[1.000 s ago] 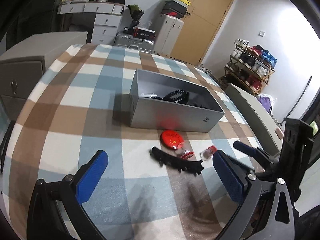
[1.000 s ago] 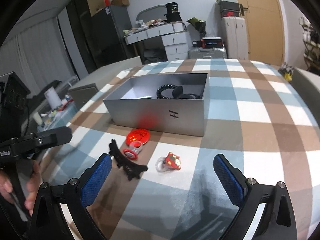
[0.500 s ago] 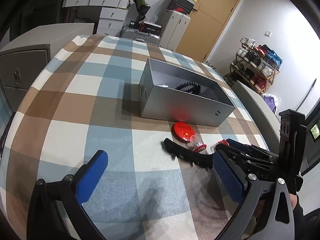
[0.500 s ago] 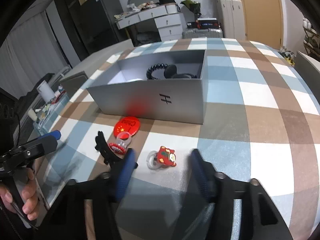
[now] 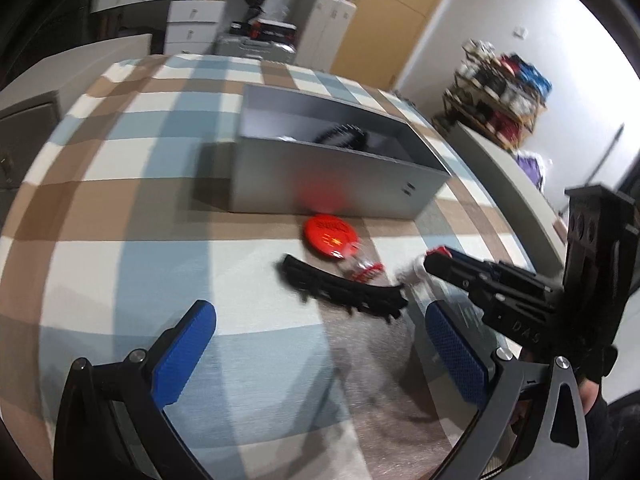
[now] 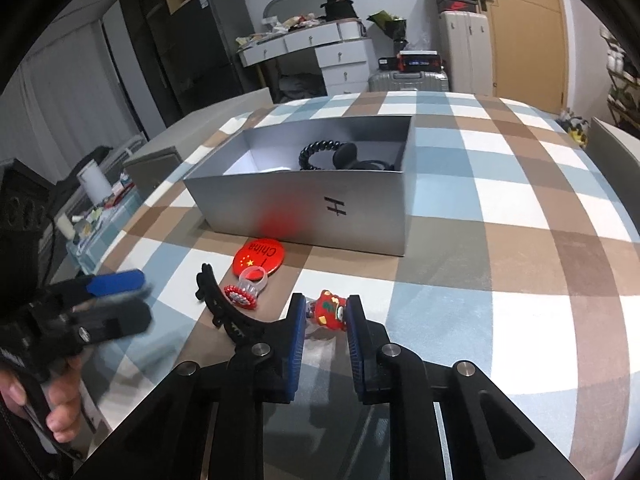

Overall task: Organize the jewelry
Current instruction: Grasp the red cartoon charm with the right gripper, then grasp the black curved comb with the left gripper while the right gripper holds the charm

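My right gripper (image 6: 326,330) has its blue pads against both sides of a red toy ring (image 6: 331,310) lying on the checked cloth, and its jaws are still closing. The left wrist view shows that gripper (image 5: 434,260) coming in from the right onto the ring (image 5: 414,271). My left gripper (image 5: 320,354) is wide open and holds nothing. It hovers just short of a black hair clip (image 5: 344,290). A second ring with a red beaded top (image 6: 244,293) and a red round badge (image 6: 258,256) lie beside the clip (image 6: 224,312). Behind them stands the open grey box (image 6: 300,208), with a black bead bracelet (image 6: 320,154) inside.
The checked tablecloth (image 6: 500,208) runs wide to the right of the box. A person's hand (image 6: 60,412) holds the left gripper (image 6: 120,300) at the table's left edge. A grey cabinet (image 5: 36,116), suitcases and a shoe rack (image 5: 504,92) stand beyond the table.
My right jaws went from wide open to closed around the red toy ring. My left gripper moved in and down towards the black hair clip, still open.
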`<action>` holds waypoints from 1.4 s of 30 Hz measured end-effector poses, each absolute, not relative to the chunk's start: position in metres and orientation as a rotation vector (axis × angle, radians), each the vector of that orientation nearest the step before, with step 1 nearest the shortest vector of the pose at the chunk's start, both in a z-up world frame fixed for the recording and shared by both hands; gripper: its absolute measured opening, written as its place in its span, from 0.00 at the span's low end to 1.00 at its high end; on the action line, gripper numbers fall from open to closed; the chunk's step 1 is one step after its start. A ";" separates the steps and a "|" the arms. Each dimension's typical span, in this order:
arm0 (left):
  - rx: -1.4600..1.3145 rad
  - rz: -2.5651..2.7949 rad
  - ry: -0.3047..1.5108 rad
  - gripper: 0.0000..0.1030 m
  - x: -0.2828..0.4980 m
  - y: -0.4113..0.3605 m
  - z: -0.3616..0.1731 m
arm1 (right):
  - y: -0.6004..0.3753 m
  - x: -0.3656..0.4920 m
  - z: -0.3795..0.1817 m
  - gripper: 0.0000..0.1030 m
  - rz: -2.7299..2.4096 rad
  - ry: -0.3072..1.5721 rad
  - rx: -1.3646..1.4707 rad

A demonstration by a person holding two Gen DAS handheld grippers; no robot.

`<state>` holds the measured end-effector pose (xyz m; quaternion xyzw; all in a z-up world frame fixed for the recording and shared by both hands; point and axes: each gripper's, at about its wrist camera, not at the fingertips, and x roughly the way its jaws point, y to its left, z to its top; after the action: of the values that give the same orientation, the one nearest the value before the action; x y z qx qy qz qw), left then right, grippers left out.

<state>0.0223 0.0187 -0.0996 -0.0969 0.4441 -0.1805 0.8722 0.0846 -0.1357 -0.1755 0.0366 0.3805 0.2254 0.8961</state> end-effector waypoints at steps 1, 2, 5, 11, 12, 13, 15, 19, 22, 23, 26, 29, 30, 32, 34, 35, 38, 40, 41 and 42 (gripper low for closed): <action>-0.199 -0.379 0.931 0.99 0.023 0.016 -0.100 | -0.137 0.084 -0.174 0.18 0.467 0.782 0.079; -0.196 -0.381 0.935 0.99 0.025 0.012 -0.100 | -0.139 0.082 -0.173 0.18 0.469 0.775 0.082; -0.183 -0.376 0.952 0.99 0.031 0.002 -0.101 | -0.143 0.079 -0.168 0.18 0.475 0.756 0.095; -0.103 -0.360 1.002 0.99 0.046 -0.020 -0.108 | -0.149 0.075 -0.162 0.18 0.492 0.728 0.108; -0.096 -0.358 1.013 0.99 0.047 -0.022 -0.110 | -0.150 0.075 -0.162 0.17 0.496 0.725 0.110; -0.085 -0.350 1.011 0.99 0.048 -0.023 -0.110 | -0.152 0.074 -0.162 0.14 0.500 0.722 0.114; -0.054 -0.334 1.012 0.99 0.049 -0.025 -0.111 | -0.154 0.074 -0.162 0.14 0.504 0.719 0.122; -0.014 -0.318 1.014 0.99 0.049 -0.027 -0.112 | -0.156 0.075 -0.164 0.13 0.511 0.720 0.125; 0.011 -0.324 1.008 0.99 0.047 -0.028 -0.112 | -0.158 0.075 -0.166 0.13 0.511 0.719 0.130; 0.021 -0.330 1.003 0.99 0.046 -0.028 -0.113 | -0.159 0.075 -0.166 0.13 0.512 0.719 0.134; 0.075 -0.346 0.996 0.95 0.042 -0.030 -0.113 | -0.162 0.074 -0.165 0.13 0.507 0.716 0.139; 0.104 -0.351 0.983 0.88 0.042 -0.028 -0.113 | -0.163 0.075 -0.165 0.13 0.504 0.718 0.145; 0.103 -0.356 0.984 0.88 0.043 -0.027 -0.112 | -0.163 0.075 -0.165 0.13 0.504 0.720 0.146; 0.103 -0.353 0.984 0.87 0.045 -0.024 -0.112 | -0.163 0.074 -0.165 0.13 0.504 0.719 0.145; 0.105 -0.355 0.984 0.87 0.045 -0.022 -0.112 | -0.163 0.074 -0.165 0.13 0.504 0.718 0.144; 0.107 -0.355 0.983 0.86 0.044 -0.023 -0.112 | -0.163 0.074 -0.165 0.13 0.503 0.719 0.144; 0.105 -0.349 0.981 0.86 0.043 -0.022 -0.112 | -0.163 0.074 -0.165 0.13 0.505 0.721 0.147; 0.104 -0.342 0.979 0.86 0.041 -0.020 -0.111 | -0.163 0.074 -0.165 0.13 0.503 0.722 0.148; 0.102 -0.337 0.978 0.86 0.040 -0.019 -0.111 | -0.162 0.074 -0.165 0.13 0.503 0.722 0.149; 0.100 -0.331 0.977 0.86 0.039 -0.016 -0.110 | -0.162 0.073 -0.165 0.13 0.503 0.723 0.151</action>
<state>0.0390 -0.0164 -0.1102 0.0480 0.4669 -0.1581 0.8687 0.0734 -0.1620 -0.1647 0.0732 0.3496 0.2434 0.9018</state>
